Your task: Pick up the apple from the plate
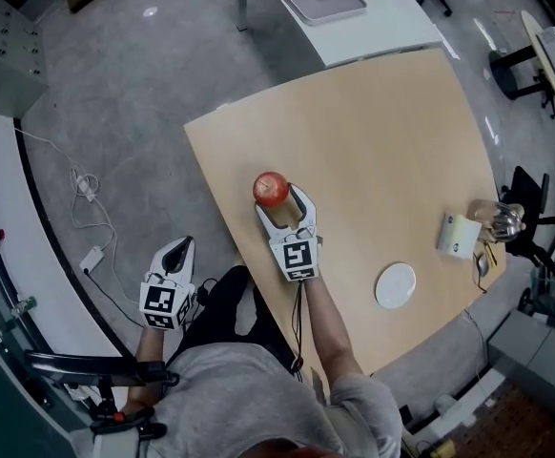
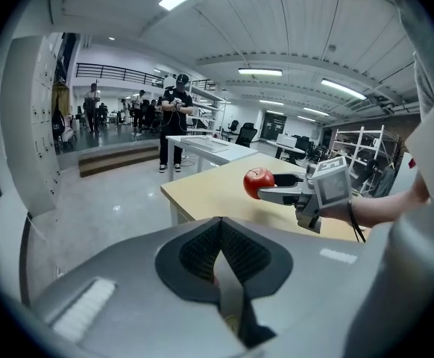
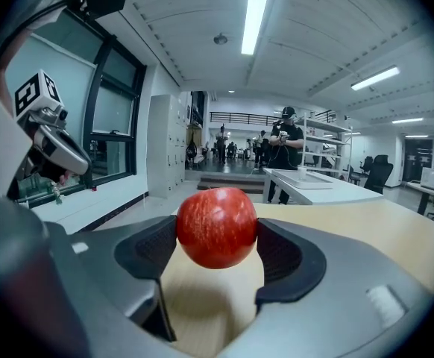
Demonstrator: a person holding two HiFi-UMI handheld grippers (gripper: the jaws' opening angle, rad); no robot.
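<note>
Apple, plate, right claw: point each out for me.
apple (image 1: pixel 271 188), head view, middle of its red top.
plate (image 1: pixel 395 285), head view, its bare white centre.
right claw (image 3: pixel 217 241), right gripper view, midway between the pads, which press on the apple.

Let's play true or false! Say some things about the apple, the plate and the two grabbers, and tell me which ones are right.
1. The right gripper is holding the apple. True.
2. The apple is lying on the plate. False: the white plate is bare, and the apple is between the right gripper's jaws, well away from it.
3. The left gripper has its jaws wide apart. False: they are together with nothing between them.
4. The left gripper is past the edge of the table, over the floor. True.
5. The apple is green. False: it is red.
</note>
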